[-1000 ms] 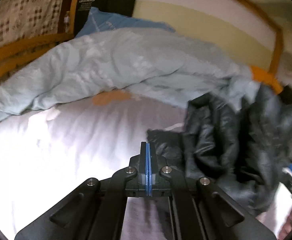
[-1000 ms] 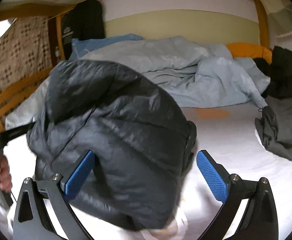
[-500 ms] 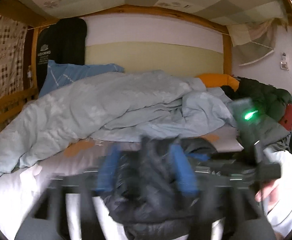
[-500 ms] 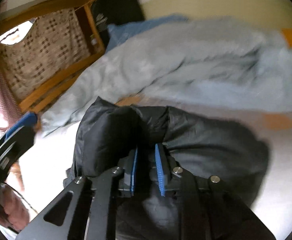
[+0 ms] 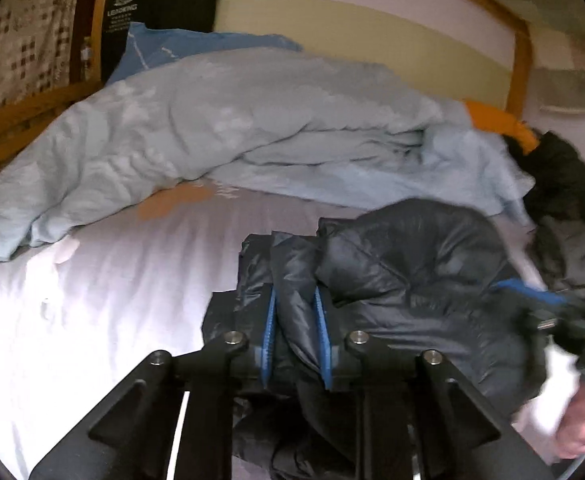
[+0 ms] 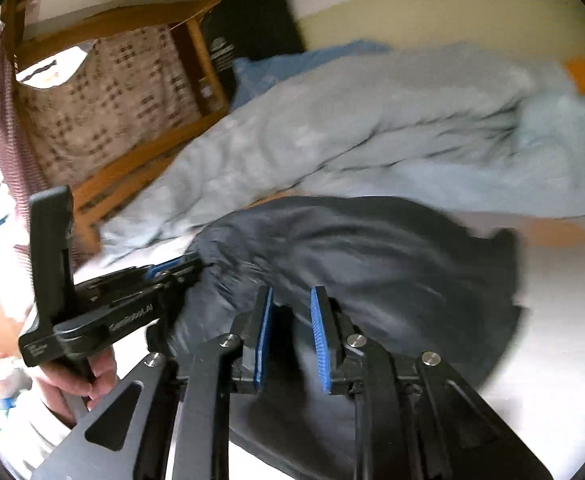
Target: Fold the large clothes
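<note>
Your left gripper (image 5: 294, 334) is clamped on a thick fold of the jacket (image 5: 408, 276) — dark padded cloth fills the gap between its blue pads (image 5: 269, 336). The jacket's bulk lies bunched on the sheet (image 5: 104, 280) ahead and to the right of it, with the pale blue duvet (image 5: 252, 120) beyond. Your right gripper (image 6: 290, 338) sits low over the same jacket (image 6: 372, 256), fingers narrowly parted; blur hides whether cloth is pinched, so I cannot tell. To its left your left gripper (image 6: 172, 266) bites the jacket's edge.
</note>
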`<action>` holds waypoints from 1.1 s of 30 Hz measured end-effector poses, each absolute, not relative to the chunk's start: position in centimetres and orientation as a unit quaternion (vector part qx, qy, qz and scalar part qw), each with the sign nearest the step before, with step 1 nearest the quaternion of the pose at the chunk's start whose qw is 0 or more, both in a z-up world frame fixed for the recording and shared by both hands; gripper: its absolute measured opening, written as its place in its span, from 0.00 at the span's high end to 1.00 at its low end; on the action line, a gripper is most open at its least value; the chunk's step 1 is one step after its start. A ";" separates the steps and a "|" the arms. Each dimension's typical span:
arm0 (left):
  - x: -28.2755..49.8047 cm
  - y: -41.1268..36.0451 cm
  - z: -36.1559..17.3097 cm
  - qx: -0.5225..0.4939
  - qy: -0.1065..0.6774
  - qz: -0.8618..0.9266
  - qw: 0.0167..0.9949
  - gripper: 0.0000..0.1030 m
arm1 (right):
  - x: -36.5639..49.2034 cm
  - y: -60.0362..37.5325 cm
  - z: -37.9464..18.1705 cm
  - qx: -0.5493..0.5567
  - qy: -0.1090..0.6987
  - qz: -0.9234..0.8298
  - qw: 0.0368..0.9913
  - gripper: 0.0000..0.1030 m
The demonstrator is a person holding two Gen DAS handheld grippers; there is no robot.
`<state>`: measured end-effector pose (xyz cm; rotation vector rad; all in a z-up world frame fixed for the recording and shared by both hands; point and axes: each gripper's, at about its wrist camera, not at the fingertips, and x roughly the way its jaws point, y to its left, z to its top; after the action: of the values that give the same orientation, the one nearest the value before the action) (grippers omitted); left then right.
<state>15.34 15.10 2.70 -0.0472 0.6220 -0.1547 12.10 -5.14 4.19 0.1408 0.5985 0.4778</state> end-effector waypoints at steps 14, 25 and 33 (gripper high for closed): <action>15.3 14.6 -2.7 0.013 0.381 -0.031 0.924 0.83 | 11.4 -12.3 -1.2 0.122 0.347 0.126 0.922 0.20; 13.4 17.6 -2.4 -0.142 0.410 -0.078 0.897 0.00 | 11.8 -13.5 -3.8 0.206 0.374 0.191 0.884 0.19; 14.3 17.1 -6.0 -0.159 0.444 -0.072 0.879 0.00 | 14.5 -12.3 -7.2 0.206 0.420 0.147 0.872 0.00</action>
<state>14.32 17.15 -6.00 -0.3316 0.9257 -0.1507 14.46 -12.34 -7.23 0.4316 0.8776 0.3069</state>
